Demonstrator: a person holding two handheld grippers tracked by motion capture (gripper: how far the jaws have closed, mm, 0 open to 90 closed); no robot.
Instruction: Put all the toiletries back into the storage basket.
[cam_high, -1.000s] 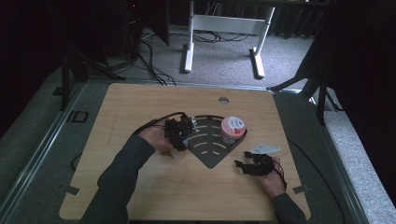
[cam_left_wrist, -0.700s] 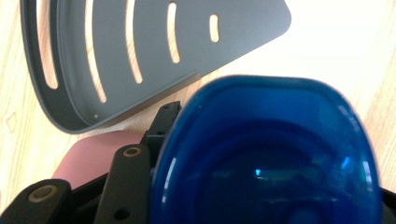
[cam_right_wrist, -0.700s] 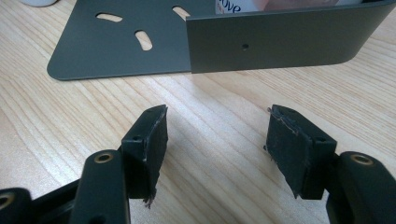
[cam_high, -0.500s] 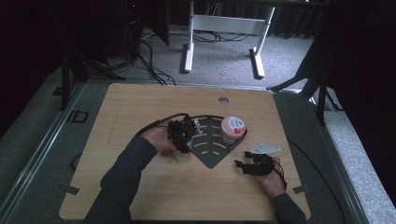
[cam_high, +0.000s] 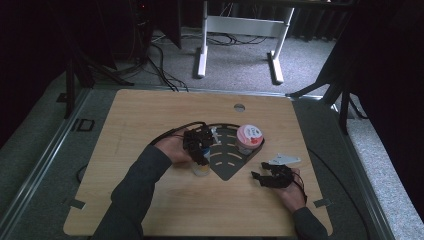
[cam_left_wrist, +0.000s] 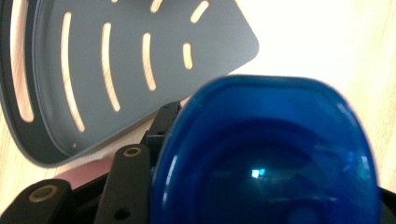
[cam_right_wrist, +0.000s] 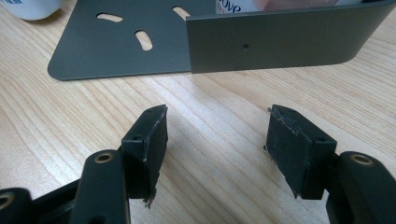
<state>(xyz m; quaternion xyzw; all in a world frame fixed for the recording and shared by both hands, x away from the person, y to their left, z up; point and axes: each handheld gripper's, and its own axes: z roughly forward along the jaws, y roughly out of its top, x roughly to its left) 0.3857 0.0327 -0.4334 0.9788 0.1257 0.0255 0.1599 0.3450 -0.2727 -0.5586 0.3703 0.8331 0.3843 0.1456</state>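
The left hand-held gripper (cam_high: 198, 145) is clamped around a small jar (cam_high: 201, 169). In the left gripper view the jar's blue lid (cam_left_wrist: 266, 154) sits between the jaws, with the near jaw snug against its side. Since a second ago almost nothing has changed. This hand has crept only slightly and its jaws have kept the same width, so the grip looks settled rather than being adjusted. I judge the jar is either about to be lifted or has only now been set down. It stands on the table (cam_high: 150, 115) at 6 o'clock of the gripper, just beside the left edge of the dark slotted tray (cam_high: 227, 167).

Inside the tray, at 2 o'clock from the jar, is a pink-lidded tub (cam_high: 249, 136) against the raised rim. The right hand-held gripper (cam_right_wrist: 217, 140) lies at 4 o'clock of the tray, unmoved, with its jaws apart and bare wood between them.

The lid hides the far jaw in the left gripper view, and the gripper covers most of the jar from above. I cannot tell whether the jar's base touches the table. The tub's label is cut off by the tray wall.
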